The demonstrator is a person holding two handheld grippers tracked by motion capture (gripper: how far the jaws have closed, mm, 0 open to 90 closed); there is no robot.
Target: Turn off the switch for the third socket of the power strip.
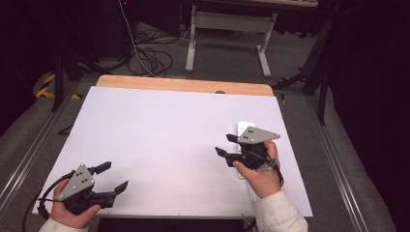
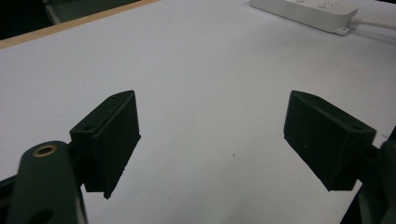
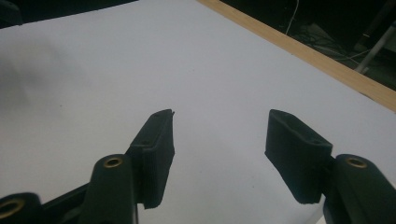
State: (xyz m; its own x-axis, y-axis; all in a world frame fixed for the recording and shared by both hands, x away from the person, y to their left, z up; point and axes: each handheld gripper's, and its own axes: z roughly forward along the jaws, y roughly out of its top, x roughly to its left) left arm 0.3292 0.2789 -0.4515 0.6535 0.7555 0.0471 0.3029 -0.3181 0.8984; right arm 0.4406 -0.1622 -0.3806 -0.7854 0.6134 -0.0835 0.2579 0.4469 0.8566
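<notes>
On the white board [image 1: 169,145] that covers the table, a white power strip [image 1: 245,126] lies near the right edge, about halfway along it. The right gripper [image 1: 226,145] hovers just over the near part of the strip and points away from it, toward the middle of the board. Its jaws stand apart with nothing between them, only bare board under them in the right gripper view. The left gripper [image 1: 112,176] is well apart from the strip, at the near left corner of the board, and its jaws are spread wide and hold nothing. In the left gripper view the strip [image 2: 306,13] lies far ahead, with its cable [image 2: 376,22] going off to the side.
</notes>
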